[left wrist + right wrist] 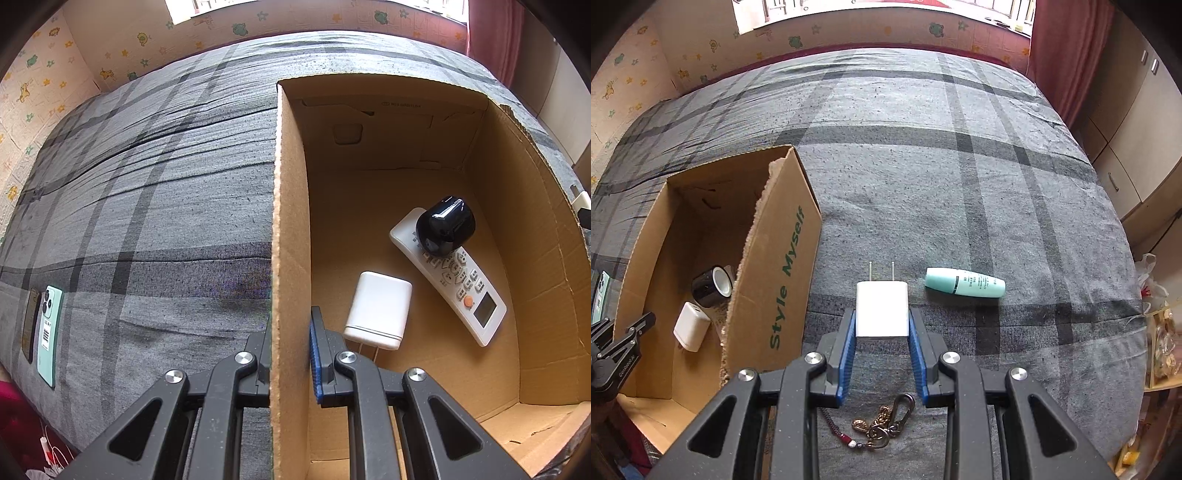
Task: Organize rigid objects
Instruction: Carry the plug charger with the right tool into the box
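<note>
My right gripper (882, 328) is shut on a white plug charger (882, 308), prongs pointing away, held above the grey plaid bed. To its left stands an open cardboard box (775, 258). My left gripper (290, 354) is shut on the box's left wall (290, 240), one finger outside and the blue pad inside. In the box lie another white charger (378, 310), a white remote (450, 280) and a black tape roll (445, 225) resting on the remote. A teal bottle (964, 282) lies on the bed right of the held charger. A keychain (882, 424) lies below the gripper.
A mint phone (50, 332) and a dark phone (30, 325) lie on the bed left of the box. Patterned wall and a window run along the far side, a red curtain (1067, 55) and cabinets (1137, 140) to the right. Bags sit off the bed's right edge.
</note>
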Tool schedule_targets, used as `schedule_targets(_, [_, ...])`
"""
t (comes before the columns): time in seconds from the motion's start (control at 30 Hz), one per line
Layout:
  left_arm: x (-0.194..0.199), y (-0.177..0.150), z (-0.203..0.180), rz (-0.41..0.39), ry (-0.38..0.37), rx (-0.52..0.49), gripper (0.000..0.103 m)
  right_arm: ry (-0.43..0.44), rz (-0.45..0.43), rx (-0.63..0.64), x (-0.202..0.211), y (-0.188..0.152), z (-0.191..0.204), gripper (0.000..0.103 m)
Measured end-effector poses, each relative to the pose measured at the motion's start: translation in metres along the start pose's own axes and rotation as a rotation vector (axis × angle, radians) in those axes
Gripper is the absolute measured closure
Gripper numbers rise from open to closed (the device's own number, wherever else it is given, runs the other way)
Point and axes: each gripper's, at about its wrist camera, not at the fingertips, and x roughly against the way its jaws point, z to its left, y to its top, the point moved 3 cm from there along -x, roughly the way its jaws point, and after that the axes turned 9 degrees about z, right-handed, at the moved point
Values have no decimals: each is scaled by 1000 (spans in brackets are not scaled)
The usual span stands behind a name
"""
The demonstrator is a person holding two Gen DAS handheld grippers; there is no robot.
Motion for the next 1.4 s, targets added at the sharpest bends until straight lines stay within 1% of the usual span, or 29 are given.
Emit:
schedule_targets(0.43, [0,-1,-1,-3,2,-2,87,36,-52,88,44,4,46,75])
schedule_targets(0.8, [0,0,0,-2,-3,-1,87,90,-63,184,59,2,97,75])
schedule_targets(1.0, [0,-1,0,-3,-6,0,87,109,-42,227,54,-2,119,75])
schedule_targets(1.4, [-1,0,1,-3,-5,-2,87,153,50,293,19,-19,158,75])
